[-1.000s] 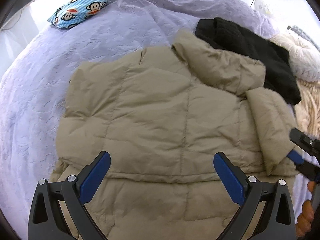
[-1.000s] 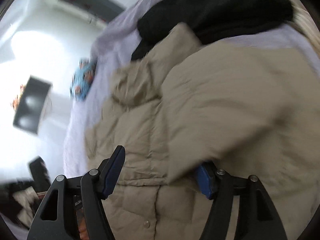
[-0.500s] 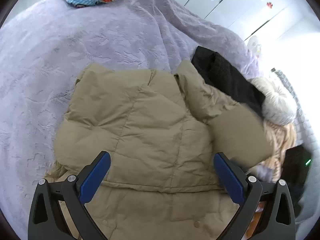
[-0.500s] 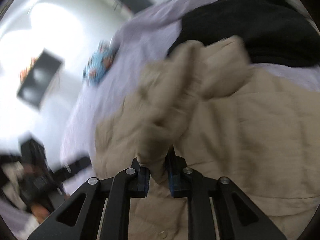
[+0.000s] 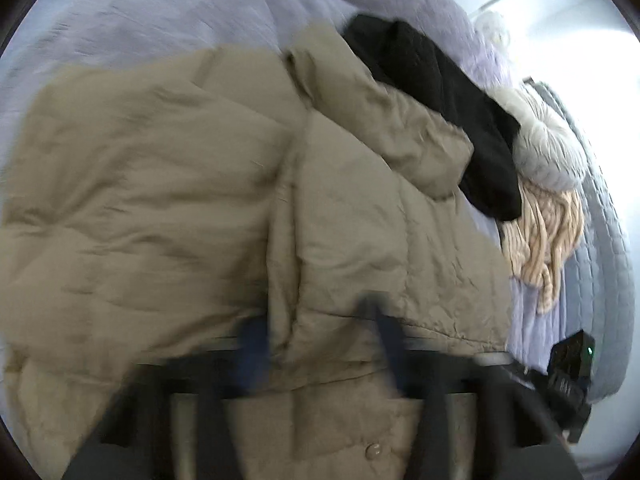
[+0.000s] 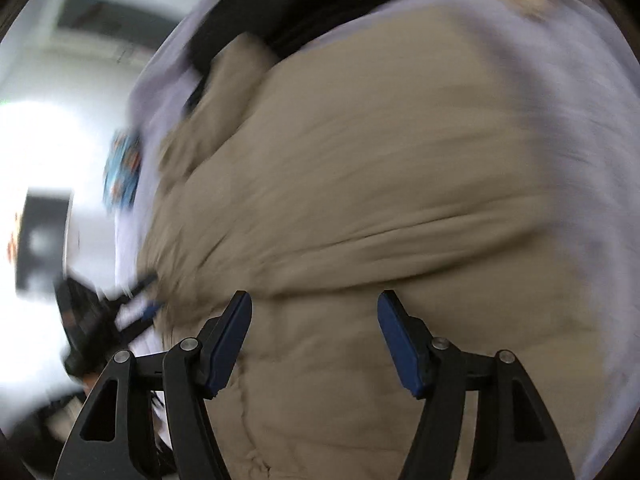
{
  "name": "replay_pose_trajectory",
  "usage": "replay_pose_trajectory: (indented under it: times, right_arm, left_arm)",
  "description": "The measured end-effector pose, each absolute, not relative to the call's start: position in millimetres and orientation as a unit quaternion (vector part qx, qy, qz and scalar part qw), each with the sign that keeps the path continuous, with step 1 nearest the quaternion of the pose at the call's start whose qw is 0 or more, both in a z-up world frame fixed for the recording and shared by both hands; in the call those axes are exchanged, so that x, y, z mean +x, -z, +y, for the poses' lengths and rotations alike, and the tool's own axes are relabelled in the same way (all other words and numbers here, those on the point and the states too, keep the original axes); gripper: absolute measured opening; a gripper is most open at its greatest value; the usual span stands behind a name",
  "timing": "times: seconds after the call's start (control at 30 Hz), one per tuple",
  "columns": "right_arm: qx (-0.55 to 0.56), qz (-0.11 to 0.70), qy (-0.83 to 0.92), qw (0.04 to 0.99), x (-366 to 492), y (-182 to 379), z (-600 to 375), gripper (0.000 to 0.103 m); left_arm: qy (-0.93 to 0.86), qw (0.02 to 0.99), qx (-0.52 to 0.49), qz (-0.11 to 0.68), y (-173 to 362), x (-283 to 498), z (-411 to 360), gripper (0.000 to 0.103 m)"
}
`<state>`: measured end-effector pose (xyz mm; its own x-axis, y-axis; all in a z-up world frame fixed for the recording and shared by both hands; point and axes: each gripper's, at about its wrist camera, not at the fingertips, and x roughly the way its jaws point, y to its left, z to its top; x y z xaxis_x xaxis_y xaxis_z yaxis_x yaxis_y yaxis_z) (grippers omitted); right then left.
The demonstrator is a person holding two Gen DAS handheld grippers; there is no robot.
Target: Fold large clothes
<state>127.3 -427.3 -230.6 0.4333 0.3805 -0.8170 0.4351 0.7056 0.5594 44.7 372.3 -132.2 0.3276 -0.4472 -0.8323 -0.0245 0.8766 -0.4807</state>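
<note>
Left wrist view, tan jacket (image 5: 192, 184) flat on lavender bed (image 5: 160, 12), collar far, hem near, long axis running away, left tool (image 5: 320, 344) blurred, jaws closing over a jacket fold, right tool (image 6: 314, 336) opening, nothing between, above jacket.

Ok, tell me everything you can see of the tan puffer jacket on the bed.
The tan puffer jacket is a quilted, puffy, matte coat lying flat on the lavender bedspread. One sleeve is folded across its upper part, and a snap button shows near the hem. Its far edge touches the black garment. The left gripper, blurred, is closing around a raised ridge of its fabric; the right gripper hovers over it, jaws opening, nothing between them.
</note>
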Motion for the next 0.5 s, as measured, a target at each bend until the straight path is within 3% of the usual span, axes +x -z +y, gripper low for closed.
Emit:
replay_pose_trajectory:
  times: [0.03,0.13,0.3,0.43,0.47,0.5]
  right_arm:
    - [0.397,0.521,0.030,0.755,125.1,230.8,-440.4,0.068]
    - [0.385,0.509,0.067,0.767,132.9,228.4,-463.0,0.004]
    - [0.291,0.526,0.053,0.797,149.4,233.9,-441.1,0.004]
    - [0.305,0.539,0.059,0.783,136.6,243.7,-454.3,0.004]
    - [0.309,0.538,0.058,0.782,134.6,244.1,-454.5,0.004]
    - [0.311,0.538,0.060,0.781,133.7,243.0,-454.8,0.005]
  left_arm:
    - [0.131,0.788,-0.209,0.564,132.8,44.4,369.5,0.015]
    - [0.121,0.809,-0.191,0.543,123.2,30.6,366.4,0.015]
    - [0.091,0.815,-0.147,0.553,146.7,10.7,372.6,0.015]
    - [0.084,0.813,-0.159,0.555,149.4,10.6,379.0,0.017]
    - [0.081,0.813,-0.158,0.555,145.9,9.7,380.5,0.021]
    - [0.068,0.818,-0.146,0.552,139.7,7.4,382.1,0.034]
